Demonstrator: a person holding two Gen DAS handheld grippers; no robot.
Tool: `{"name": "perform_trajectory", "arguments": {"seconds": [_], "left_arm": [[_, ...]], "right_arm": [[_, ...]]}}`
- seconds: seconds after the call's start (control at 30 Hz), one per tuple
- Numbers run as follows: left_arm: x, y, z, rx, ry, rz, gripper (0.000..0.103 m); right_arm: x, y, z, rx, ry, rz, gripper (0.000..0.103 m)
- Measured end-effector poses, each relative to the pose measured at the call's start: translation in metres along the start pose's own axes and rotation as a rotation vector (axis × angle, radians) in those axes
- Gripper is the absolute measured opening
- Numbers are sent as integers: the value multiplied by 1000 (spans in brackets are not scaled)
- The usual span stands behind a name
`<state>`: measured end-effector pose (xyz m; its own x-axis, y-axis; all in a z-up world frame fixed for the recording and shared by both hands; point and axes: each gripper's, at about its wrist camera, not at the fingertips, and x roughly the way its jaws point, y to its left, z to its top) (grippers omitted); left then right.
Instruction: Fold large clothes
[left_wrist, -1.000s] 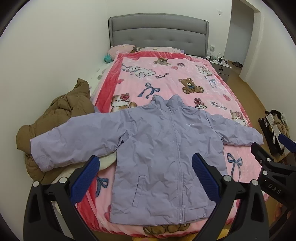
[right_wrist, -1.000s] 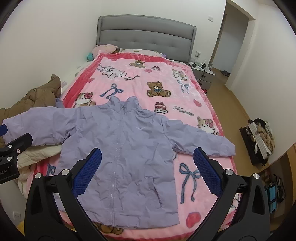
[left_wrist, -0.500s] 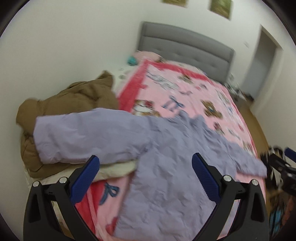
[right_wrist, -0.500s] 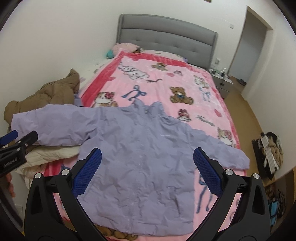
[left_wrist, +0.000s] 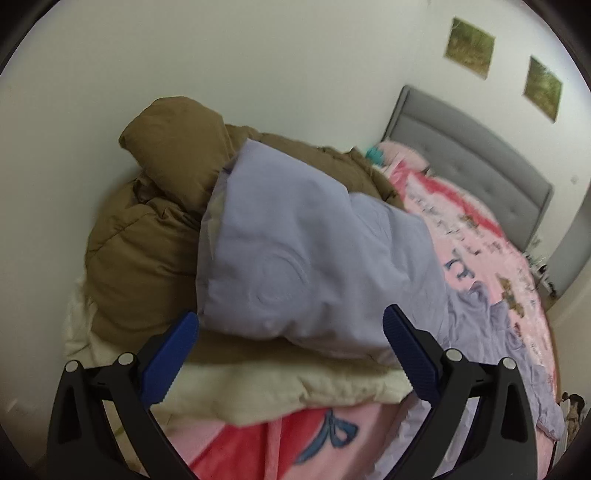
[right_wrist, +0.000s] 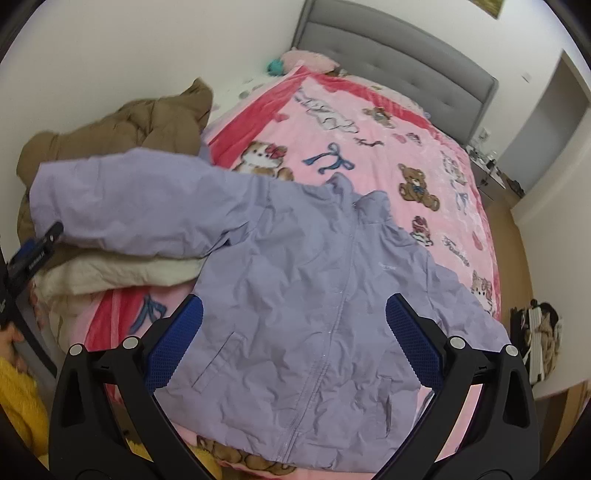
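Left wrist view: the left gripper fills the bottom of the frame, jaws spread wide and holding nothing. Between and just above its blue pads lies the cuff end of the lilac jacket's sleeve, resting on a brown puffer coat and a cream garment at centre left. The pink blanket runs to the right toward a grey headboard (the picture is blurred, so its printed writing cannot be read here). Two small pictures hang on the wall at upper right.

Right wrist view: the right gripper sits low in the frame, jaws wide apart and empty, over the lower front of the lilac jacket, which lies flat, zipped, front up, on the blanket, collar toward the headboard. A tiny chest logo is too small to read. Script on the blanket at centre right looks like "Fantasies", not certain. The left gripper's tip shows at the left edge beside the sleeve.
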<state>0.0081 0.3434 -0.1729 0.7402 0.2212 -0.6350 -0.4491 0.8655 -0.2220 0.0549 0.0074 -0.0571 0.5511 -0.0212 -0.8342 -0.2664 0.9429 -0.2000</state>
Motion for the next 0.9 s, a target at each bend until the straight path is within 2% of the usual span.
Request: {"name": "perform_trajectory", "arguments": {"seconds": [0.13, 0.4, 0.57, 0.6, 0.67, 0.7, 0.8, 0.9], "left_arm": [[5, 6, 0, -39, -57, -59, 98], [17, 28, -8, -177, -34, -41, 98], [28, 35, -9, -196, -9, -62, 96], [29, 35, -8, -196, -12, -73, 85], [29, 35, -3, -196, -20, -80, 76], [27, 33, 0, -192, -33, -80, 64], [22, 29, 6, -163, -41, -100, 42], [14, 22, 17, -128, -30, -116, 26]], "right_arm": [[7, 14, 3, -28, 26, -4, 95], [15, 24, 6, -43, 53, -7, 95], [17, 29, 4, -54, 65, -1, 95], [17, 29, 4, -53, 64, -1, 95], [16, 30, 4, -59, 61, -3, 95], [16, 30, 4, -57, 60, -6, 95], [17, 29, 2, -47, 65, -9, 95], [19, 23, -1, -20, 72, -9, 95]]}}
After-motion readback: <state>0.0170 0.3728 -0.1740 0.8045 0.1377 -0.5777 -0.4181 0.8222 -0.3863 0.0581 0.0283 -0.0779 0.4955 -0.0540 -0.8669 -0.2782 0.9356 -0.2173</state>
